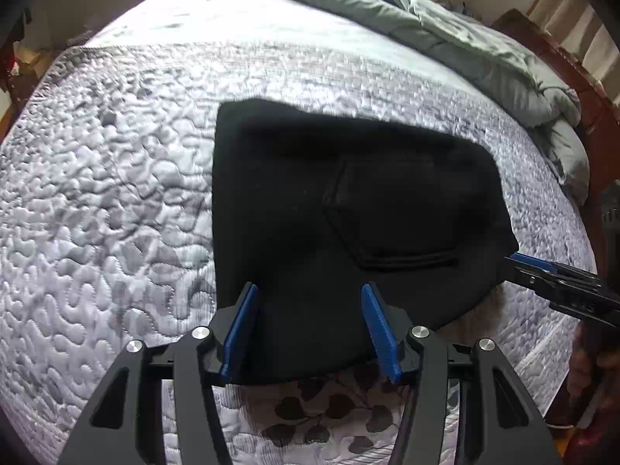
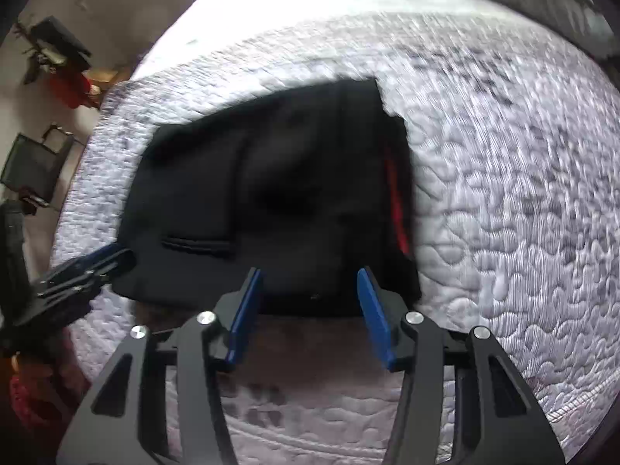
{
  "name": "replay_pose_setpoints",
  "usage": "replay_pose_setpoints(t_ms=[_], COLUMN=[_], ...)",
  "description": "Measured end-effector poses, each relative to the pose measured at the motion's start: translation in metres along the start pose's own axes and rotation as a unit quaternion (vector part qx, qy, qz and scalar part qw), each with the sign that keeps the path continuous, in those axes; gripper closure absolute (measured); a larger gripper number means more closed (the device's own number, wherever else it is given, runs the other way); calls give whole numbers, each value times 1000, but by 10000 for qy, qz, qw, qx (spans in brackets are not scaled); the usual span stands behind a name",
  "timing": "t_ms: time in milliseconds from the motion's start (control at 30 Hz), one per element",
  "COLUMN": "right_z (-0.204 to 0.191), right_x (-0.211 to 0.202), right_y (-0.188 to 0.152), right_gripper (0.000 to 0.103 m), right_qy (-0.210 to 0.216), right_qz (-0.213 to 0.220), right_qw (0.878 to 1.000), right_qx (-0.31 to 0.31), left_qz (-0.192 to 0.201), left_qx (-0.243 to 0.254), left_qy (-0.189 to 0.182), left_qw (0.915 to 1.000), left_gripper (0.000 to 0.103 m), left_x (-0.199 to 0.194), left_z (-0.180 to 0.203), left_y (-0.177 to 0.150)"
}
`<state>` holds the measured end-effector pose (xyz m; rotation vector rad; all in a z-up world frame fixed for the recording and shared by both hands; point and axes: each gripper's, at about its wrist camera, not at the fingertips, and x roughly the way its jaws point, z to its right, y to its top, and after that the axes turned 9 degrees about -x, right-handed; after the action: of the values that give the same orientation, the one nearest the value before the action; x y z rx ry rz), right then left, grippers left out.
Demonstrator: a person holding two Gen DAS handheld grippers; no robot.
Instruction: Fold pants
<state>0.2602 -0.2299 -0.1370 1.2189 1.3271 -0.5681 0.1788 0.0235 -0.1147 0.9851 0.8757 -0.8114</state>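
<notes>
Black pants (image 1: 348,209) lie folded into a compact block on a quilted grey-white mattress (image 1: 108,193), back pocket up. They also show in the right wrist view (image 2: 279,201), with a red strip along their right edge. My left gripper (image 1: 310,298) is open, its blue pads either side of the near edge of the pants, holding nothing. My right gripper (image 2: 310,283) is open and empty just above the near edge of the pants. It shows at the right in the left wrist view (image 1: 515,267). The left gripper shows at the left in the right wrist view (image 2: 112,255).
A grey-green duvet (image 1: 445,27) is bunched along the far right of the bed, by a dark wooden bed frame (image 1: 581,89). The mattress edge (image 1: 542,352) runs close at the near right. Room clutter and a dark chair (image 2: 35,162) stand beyond the bed's left side.
</notes>
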Motion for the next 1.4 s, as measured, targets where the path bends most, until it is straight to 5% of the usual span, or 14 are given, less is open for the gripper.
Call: replay_pose_setpoints(t_ms=[267, 333, 400, 533, 1400], right_z=[11, 6, -3, -16, -72], right_x=[12, 0, -16, -35, -73], right_y=[-14, -15, -19, -27, -58], right_gripper=[44, 41, 27, 14, 8], right_qy=[-82, -101, -381, -573, -922], right_qz=[81, 177, 273, 339, 281], right_qw=[9995, 9995, 9988, 9977, 9953], right_qx=[283, 248, 171, 116, -16], left_qz=[125, 156, 244, 331, 180], left_qx=[175, 108, -1, -162, -157], left_qy=[107, 121, 318, 401, 660], left_qw=[9997, 9997, 9992, 9985, 9975], left_gripper=[42, 26, 15, 13, 12], left_x=[-3, -12, -21, -37, -82], left_z=[2, 3, 3, 0, 9], left_y=[-13, -17, -21, -31, -53])
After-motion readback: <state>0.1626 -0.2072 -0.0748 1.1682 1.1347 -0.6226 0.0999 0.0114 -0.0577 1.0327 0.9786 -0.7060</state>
